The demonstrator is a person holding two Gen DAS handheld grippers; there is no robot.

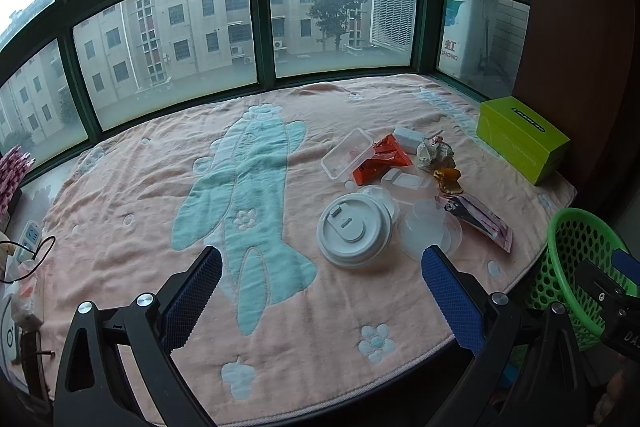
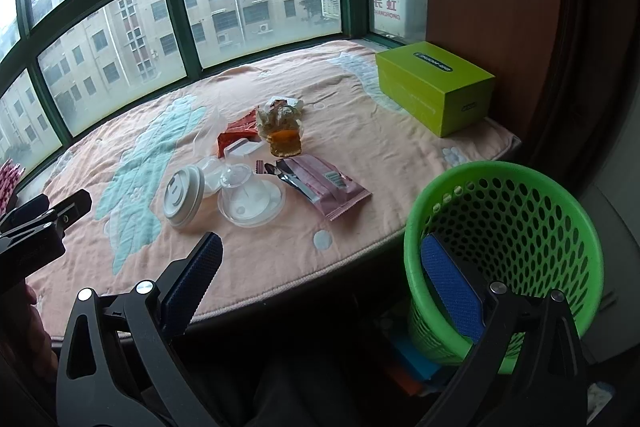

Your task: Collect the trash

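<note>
Left wrist view showed a soft pink blanket with a big blue fish shape, spread under tall green-framed windows. Trash lay in a pile: a round white lid, a see-through box, an orange wrapper, a shiny pink wrapper. The green basket full of holes stood beside the blanket's edge. The left gripper and right gripper were both spread wide, holding nothing.

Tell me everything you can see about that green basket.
The green basket is round, apparently plastic, with walls full of small holes and a solid rim. It stands upright beside the edge of the pink blanket, lower than the bed surface. Nothing shows inside. The right claw hangs open, one finger overlapping its rim in view.
</note>
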